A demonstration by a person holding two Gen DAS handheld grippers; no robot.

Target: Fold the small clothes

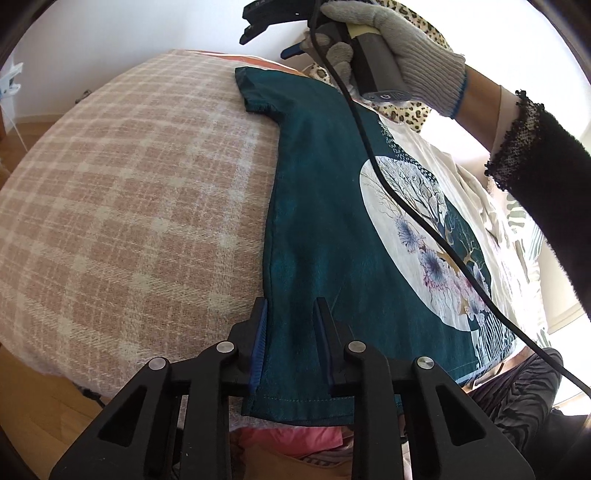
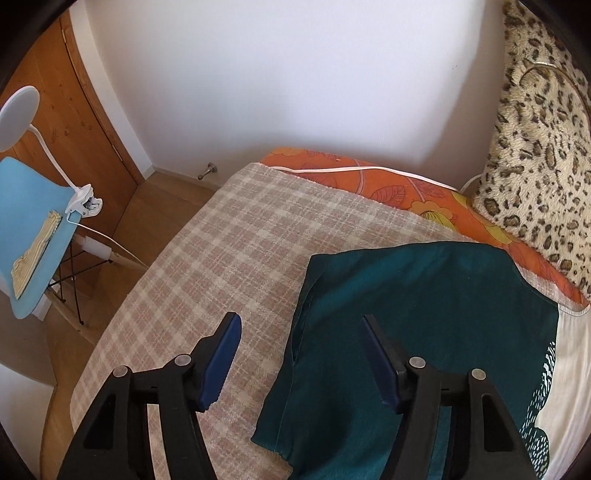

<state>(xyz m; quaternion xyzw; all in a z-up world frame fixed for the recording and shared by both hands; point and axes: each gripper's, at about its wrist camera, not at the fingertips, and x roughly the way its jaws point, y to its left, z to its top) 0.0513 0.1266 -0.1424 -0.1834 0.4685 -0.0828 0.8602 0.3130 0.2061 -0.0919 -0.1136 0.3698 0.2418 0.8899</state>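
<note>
A dark teal T-shirt (image 1: 325, 206) with a round white flower print lies flat on a pink-and-cream plaid blanket (image 1: 129, 206). My left gripper (image 1: 290, 314) is open, its jaws astride the shirt's hem corner at the near left edge. My right gripper (image 2: 299, 325) is open and empty above the shirt's sleeve and shoulder (image 2: 424, 295). In the left wrist view the right gripper (image 1: 266, 26) is held in a gloved hand above the far sleeve.
An orange floral sheet (image 2: 406, 188) and a leopard-print pillow (image 2: 539, 155) lie at the bed's far end. A blue chair (image 2: 29, 229) with a clip lamp (image 2: 85, 199) stands on the wood floor to the left. A cable (image 1: 406, 206) hangs across the shirt.
</note>
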